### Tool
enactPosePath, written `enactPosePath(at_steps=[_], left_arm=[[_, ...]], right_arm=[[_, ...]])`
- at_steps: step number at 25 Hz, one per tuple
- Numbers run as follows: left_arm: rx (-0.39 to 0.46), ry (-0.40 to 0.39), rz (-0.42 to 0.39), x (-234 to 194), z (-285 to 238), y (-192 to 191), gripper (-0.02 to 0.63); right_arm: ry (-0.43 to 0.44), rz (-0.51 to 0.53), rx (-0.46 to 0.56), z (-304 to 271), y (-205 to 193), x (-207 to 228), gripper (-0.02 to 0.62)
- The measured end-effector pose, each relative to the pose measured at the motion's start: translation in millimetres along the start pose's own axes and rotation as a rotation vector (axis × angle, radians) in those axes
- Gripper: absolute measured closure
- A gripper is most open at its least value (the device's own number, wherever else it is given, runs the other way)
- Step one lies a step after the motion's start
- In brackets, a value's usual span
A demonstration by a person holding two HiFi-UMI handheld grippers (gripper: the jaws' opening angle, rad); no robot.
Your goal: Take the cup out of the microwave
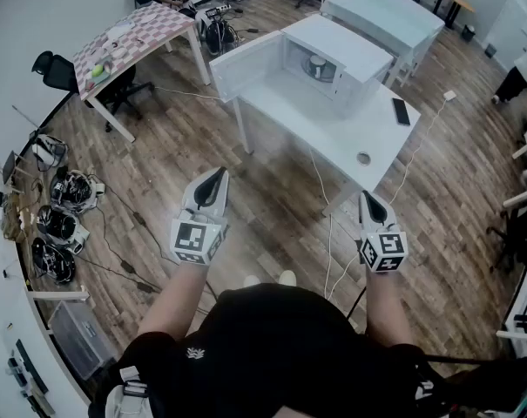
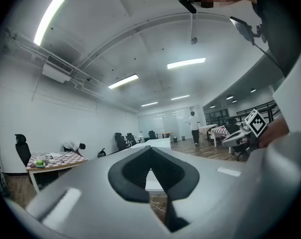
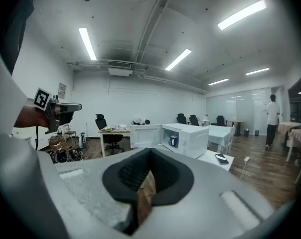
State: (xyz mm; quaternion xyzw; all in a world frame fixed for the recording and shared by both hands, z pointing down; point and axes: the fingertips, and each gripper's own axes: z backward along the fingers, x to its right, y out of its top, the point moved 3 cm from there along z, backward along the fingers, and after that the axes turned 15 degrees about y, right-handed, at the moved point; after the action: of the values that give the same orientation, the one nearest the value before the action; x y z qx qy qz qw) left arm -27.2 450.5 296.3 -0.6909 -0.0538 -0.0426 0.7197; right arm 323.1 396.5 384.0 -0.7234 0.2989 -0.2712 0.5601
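We hold the left gripper (image 1: pixel 216 181) and the right gripper (image 1: pixel 370 203) over the floor, short of the tabletop (image 1: pixel 333 133), each with its fingers pressed together on nothing. The cup (image 1: pixel 316 64) stands upright inside the microwave (image 1: pixel 350 55), whose door (image 1: pixel 246 66) hangs open toward our left. The cup lies ahead of both grippers, well apart from them; we judge the right gripper better placed, since its view looks straight into the cavity.

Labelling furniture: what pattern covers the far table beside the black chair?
Red-and-white checks on the table; clearest in the head view.
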Motion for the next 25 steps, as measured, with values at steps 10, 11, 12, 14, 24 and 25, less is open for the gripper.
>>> enactPosePath(at_steps=[10, 11, 12, 14, 24, 25], left_arm=[[0.008, -0.011, -0.022, 34.4, -34.9, -1.8, 0.601], [0.005, -0.011, -0.023, 36.8, -38.8, -3.4, 0.601], [0.003, -0.011, -0.025, 38.5, -42.4, -4.6, 0.601], [0.001, -0.01, -0.03, 39.2, -48.4, -6.7, 0.601], [-0.003, -0.06, -0.033, 27.2, -106.2, -34.1, 0.601], [0.001, -0.067, -0.03, 23.4, -115.2, -35.0, 0.601]], right_arm=[[0.02, 0.025, 0.035, -12.0, -1.7, 32.6, 0.596], [0.015, 0.018, 0.055, -14.6, -1.5, 36.9, 0.596], [0.007, 0.01, 0.072, -17.3, -1.3, 40.8, 0.595], [-0.005, -0.001, 0.082, -24.7, -3.1, 45.9, 0.595], [-0.027, -0.025, 0.082, -73.3, -12.9, 62.6, 0.595], [-0.035, -0.031, 0.082, -80.6, -13.2, 65.3, 0.595]])
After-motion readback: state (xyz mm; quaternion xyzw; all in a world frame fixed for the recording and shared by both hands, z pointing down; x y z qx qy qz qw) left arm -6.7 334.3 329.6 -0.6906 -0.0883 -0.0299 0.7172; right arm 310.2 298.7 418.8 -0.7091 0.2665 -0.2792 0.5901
